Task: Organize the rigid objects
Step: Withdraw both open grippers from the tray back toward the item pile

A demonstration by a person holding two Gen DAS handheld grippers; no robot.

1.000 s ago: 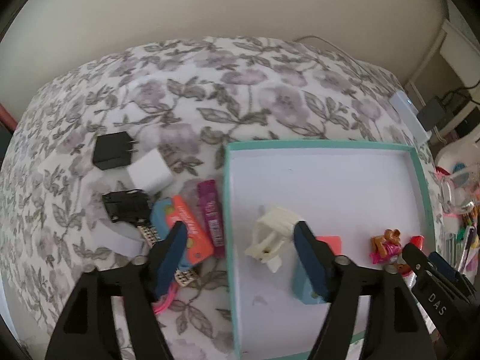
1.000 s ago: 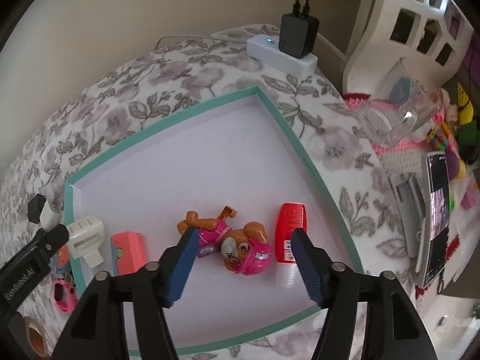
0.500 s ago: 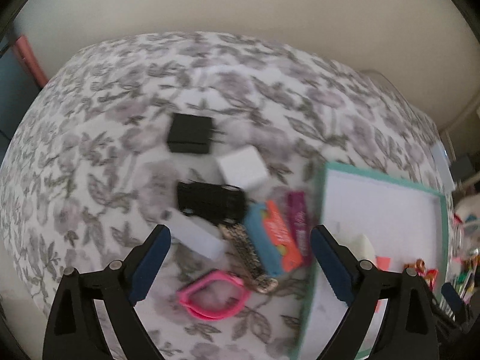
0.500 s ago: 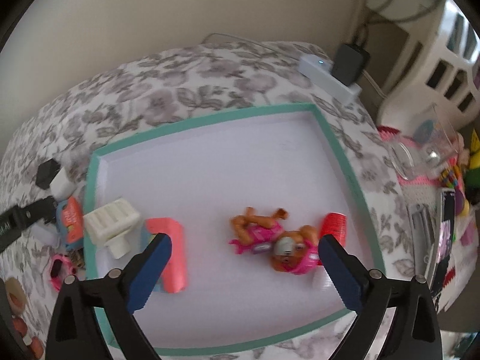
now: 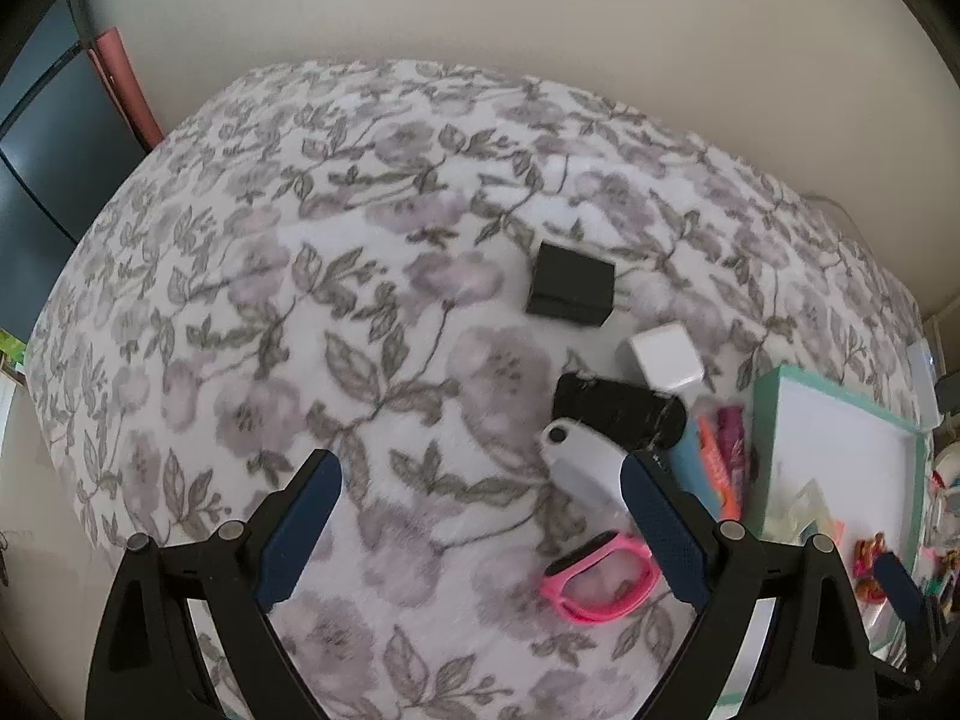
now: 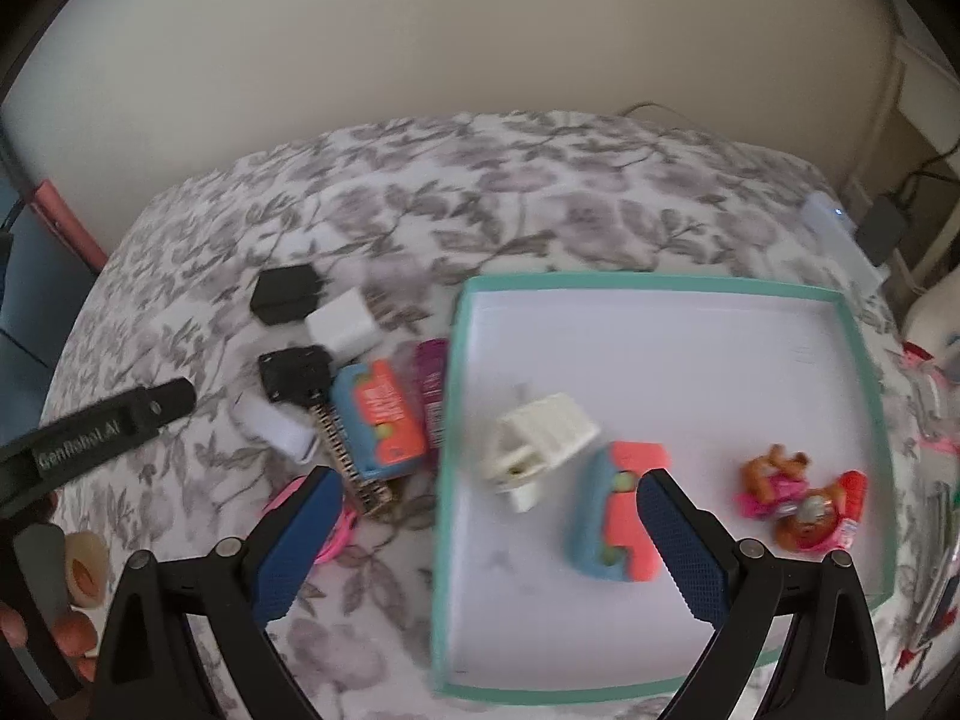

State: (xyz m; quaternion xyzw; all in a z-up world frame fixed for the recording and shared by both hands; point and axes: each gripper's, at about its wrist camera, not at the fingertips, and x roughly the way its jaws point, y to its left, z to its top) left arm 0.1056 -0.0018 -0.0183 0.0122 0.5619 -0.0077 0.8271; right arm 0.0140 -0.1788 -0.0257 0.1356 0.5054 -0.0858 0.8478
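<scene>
A teal-rimmed white tray [image 6: 864, 360] lies on the floral bedspread; it also shows in the left wrist view [image 5: 765, 420]. In it are a cream plastic piece [image 6: 543, 438], a blue and coral block [image 6: 624, 516], a pup figure [image 6: 792, 498] and a red tube [image 6: 855, 504]. Left of the tray lie a black adapter [image 5: 570, 293], a white cube charger [image 5: 663, 357], a black clip [image 5: 618, 411], a white oblong piece [image 5: 579, 468], a blue and orange box [image 6: 381, 414], a magenta tube [image 6: 429, 390] and a pink band [image 5: 597, 576]. My left gripper [image 5: 480, 525] is open above the bedspread. My right gripper [image 6: 489, 543] is open above the tray's left rim.
A white power strip [image 6: 840, 234] with a black plug [image 6: 882, 228] lies at the bed's far right corner. A roll of tape [image 6: 84, 561] sits at the lower left. A wall runs behind the bed. Clutter lines the right side [image 5: 942, 540].
Both grippers opened wide and pulled back and leftward. The left view swung from the tray to the loose items on the bedspread. The right view now takes in those items too.
</scene>
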